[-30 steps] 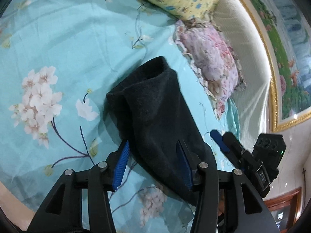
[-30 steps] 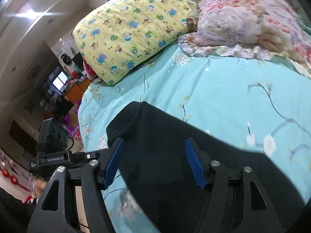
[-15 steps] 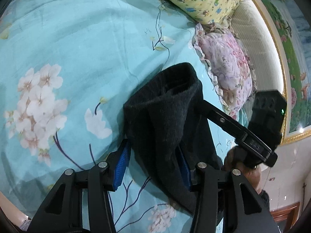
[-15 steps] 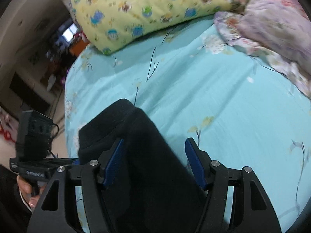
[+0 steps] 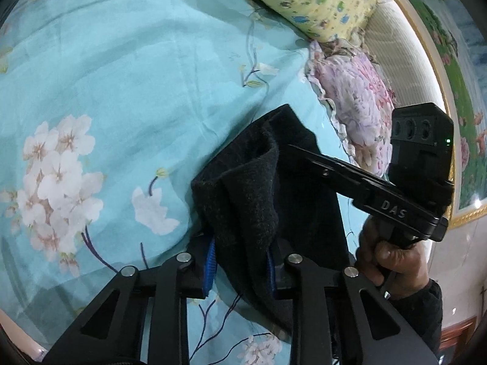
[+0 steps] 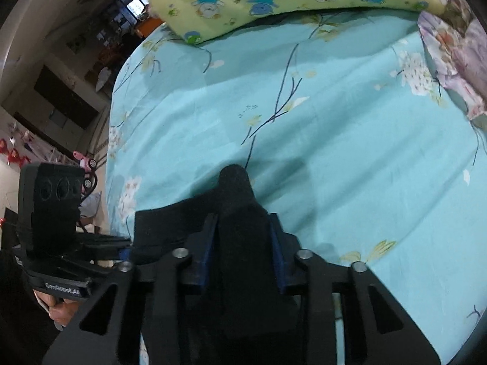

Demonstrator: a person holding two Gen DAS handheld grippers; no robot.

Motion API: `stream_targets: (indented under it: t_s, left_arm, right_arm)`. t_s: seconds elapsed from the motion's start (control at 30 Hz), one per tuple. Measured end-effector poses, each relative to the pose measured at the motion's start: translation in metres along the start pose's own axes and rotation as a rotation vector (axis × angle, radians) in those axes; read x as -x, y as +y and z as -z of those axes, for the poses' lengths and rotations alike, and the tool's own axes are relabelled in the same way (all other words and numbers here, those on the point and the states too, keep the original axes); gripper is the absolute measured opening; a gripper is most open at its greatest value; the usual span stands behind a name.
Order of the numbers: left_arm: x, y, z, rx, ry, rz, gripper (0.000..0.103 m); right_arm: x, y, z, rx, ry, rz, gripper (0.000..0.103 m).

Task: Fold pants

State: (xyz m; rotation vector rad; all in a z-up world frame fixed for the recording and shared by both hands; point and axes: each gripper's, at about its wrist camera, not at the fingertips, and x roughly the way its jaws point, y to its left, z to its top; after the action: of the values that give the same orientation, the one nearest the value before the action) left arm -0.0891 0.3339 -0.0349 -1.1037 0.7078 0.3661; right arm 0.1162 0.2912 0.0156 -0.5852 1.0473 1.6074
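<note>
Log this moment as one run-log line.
phase: grasp | left gripper: just closed onto black pants | right gripper: just closed onto pants | surface: teal floral bedsheet

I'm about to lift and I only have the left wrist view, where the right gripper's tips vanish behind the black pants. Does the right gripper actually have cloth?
Observer: Yes. In the right wrist view the right gripper has just been closing its jaws, and its blue pads press a raised fold of the pants between them.
Operator: Does any of that fold reach past the pads?
Observer: Yes, a rounded hump of it sticks out beyond the pad tips, over the blue sheet.
</note>
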Motion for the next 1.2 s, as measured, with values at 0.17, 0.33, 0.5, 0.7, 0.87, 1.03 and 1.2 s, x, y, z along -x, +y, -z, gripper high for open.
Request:
stream_targets:
  t_s: [0.17, 0.33, 0.5, 0.7, 0.87, 1.03, 1.2]
  left_arm:
    - [0.011, -0.02, 0.003, -0.064, -0.025, 0.017, 0.018]
    - [0.032, -0.053, 0.01, -0.151, -0.064, 0.053, 0.017]
    - [0.05, -0.089, 0.023, -0.232, -0.083, 0.106, 0.016]
    - [0.061, -0.13, 0.044, -0.328, -0.071, 0.16, 0.016]
    - [0.061, -0.161, 0.07, -0.402, -0.037, 0.191, 0.016]
    - [0.054, -0.189, 0.097, -0.472, 0.006, 0.212, 0.016]
    - [0.045, -0.212, 0.127, -0.541, 0.055, 0.228, 0.016]
  right_arm:
    - [0.03, 0.004, 0.013, -0.039, -0.083, -0.018, 0.024]
    - [0.07, 0.013, 0.029, -0.068, -0.197, -0.031, 0.024]
    - [0.113, 0.021, 0.052, -0.106, -0.316, -0.034, 0.024]
    - [0.166, 0.024, 0.093, -0.165, -0.448, -0.026, 0.024]
    - [0.197, 0.021, 0.132, -0.225, -0.529, -0.017, 0.024]
    - [0.221, 0.016, 0.173, -0.276, -0.582, -0.002, 0.024]
    - [0.237, 0.011, 0.216, -0.333, -0.633, 0.009, 0.023]
